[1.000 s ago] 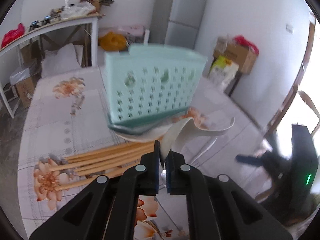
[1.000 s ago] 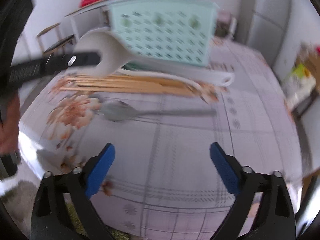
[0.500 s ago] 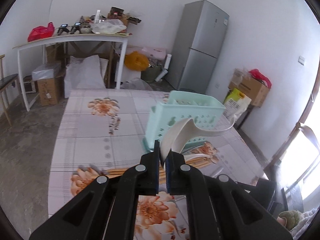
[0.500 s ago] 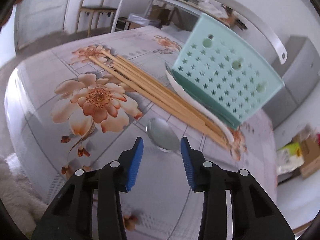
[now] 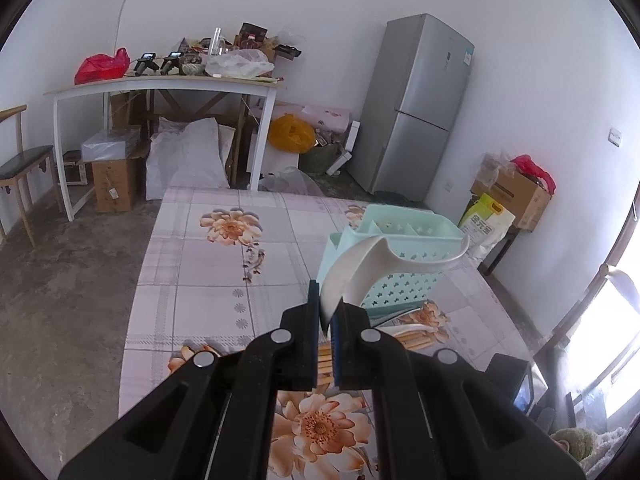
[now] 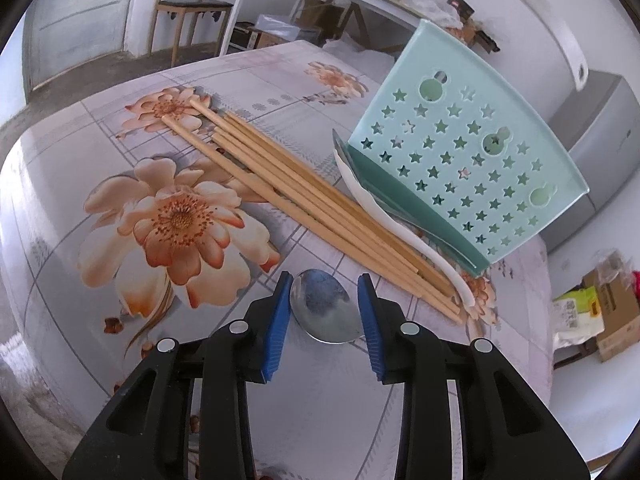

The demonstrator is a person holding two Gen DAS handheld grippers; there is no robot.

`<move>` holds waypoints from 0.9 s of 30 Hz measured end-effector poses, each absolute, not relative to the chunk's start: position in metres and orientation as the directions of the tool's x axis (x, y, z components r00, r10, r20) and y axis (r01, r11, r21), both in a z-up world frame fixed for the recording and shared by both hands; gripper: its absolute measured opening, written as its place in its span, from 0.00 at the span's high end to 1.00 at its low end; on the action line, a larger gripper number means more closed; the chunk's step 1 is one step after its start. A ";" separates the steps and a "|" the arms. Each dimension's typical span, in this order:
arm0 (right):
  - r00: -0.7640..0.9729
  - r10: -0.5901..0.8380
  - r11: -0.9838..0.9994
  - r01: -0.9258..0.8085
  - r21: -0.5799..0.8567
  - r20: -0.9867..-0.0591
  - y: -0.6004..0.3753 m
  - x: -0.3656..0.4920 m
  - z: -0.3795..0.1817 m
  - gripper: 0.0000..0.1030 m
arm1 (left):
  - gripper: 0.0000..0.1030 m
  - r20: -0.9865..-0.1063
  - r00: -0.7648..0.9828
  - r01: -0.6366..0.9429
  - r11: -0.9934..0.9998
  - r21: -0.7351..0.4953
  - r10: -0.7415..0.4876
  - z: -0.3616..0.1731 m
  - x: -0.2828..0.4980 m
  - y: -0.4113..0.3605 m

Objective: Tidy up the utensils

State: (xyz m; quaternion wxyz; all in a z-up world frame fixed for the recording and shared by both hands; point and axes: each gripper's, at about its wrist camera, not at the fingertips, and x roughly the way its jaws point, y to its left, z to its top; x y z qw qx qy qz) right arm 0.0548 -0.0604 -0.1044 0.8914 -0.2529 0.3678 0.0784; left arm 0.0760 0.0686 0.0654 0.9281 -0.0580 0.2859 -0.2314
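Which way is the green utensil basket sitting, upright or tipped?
Upright. The left wrist view shows the basket standing on the table, open top and dividers facing up. The right wrist view's slant is camera roll.

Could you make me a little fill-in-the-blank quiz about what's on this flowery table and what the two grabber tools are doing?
1. The left gripper is shut on a white ____.
2. The metal spoon lies between the fingers of the ____ gripper.
3. The wooden chopsticks lie flat on the ____.
4. The caddy has cut-outs shaped like ____.

Missing words: spoon; right; table; stars
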 end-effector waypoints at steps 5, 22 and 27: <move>0.725 -0.050 0.848 -0.333 -0.412 -0.687 -0.055 0.055 -0.109 0.93 | 0.96 -0.477 0.757 0.390 0.895 -0.217 -0.446 0.078 0.076 0.070; 0.817 0.087 0.962 -0.217 -0.163 -0.570 -0.128 0.035 -0.023 1.00 | 0.96 -0.371 0.912 0.316 0.876 0.365 -0.175 0.126 0.093 0.030; 0.837 0.115 0.981 -0.181 -0.072 -0.534 -0.152 0.033 0.000 0.99 | 0.96 -0.380 0.920 0.324 0.738 0.592 -0.099 0.116 0.110 0.005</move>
